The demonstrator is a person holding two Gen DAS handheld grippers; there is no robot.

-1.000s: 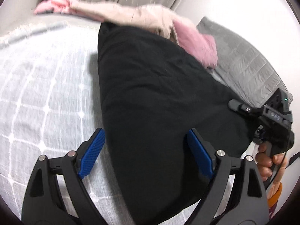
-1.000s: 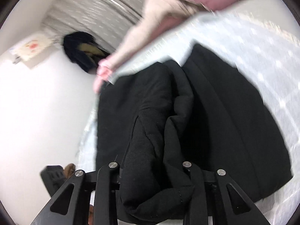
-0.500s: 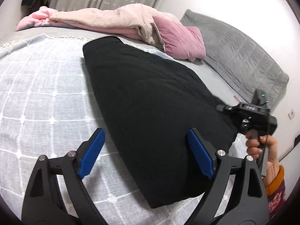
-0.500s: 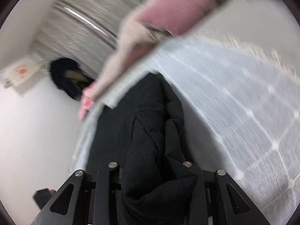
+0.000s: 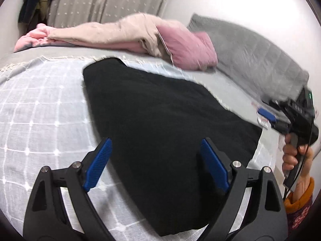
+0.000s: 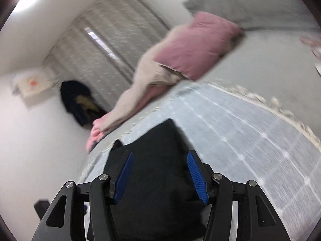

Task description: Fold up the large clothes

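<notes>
A large black garment lies folded flat on the white-checked bedspread. It also shows in the right wrist view. My left gripper is open and empty, held just above the garment's near end. My right gripper is open and empty, above the garment's other end. In the left wrist view the right gripper sits off the garment's right edge, held in a hand.
A beige and pink heap of clothes lies along the far side of the bed, also in the right wrist view. A grey quilt lies at right. Curtains and dark hanging clothes are behind.
My right gripper was shut on a bunch of the black garment; it has opened, let go and pulled back. The garment now lies flat. My left gripper has lifted slightly.
</notes>
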